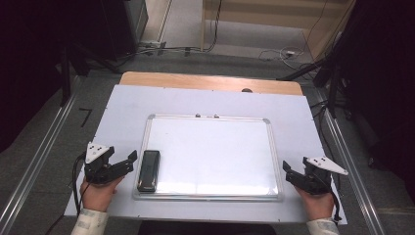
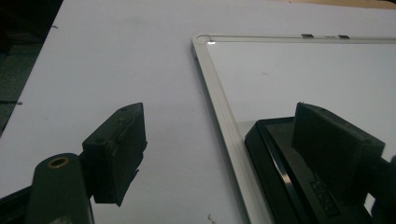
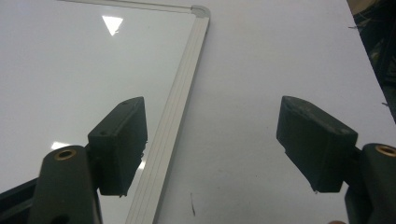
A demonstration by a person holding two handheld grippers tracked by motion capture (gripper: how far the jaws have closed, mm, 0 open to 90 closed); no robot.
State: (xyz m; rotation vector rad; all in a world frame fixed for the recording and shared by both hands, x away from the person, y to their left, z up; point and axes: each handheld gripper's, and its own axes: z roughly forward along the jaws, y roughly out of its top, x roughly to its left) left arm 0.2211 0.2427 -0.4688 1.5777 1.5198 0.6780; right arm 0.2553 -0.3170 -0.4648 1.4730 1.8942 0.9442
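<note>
I see a wooden worktop (image 1: 147,78) covered by a white sheet (image 1: 122,105), with a whiteboard (image 1: 210,152) lying flat on it

Black eraser (image 2: 285,177) partly behind the left tool's jaw, cut off below

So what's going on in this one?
A person sits at a table with a whiteboard on it. The left gripper hangs open beside a black eraser lying on the board's left edge, not gripping it. The right gripper is open at the board's right edge, holding nothing.
</note>
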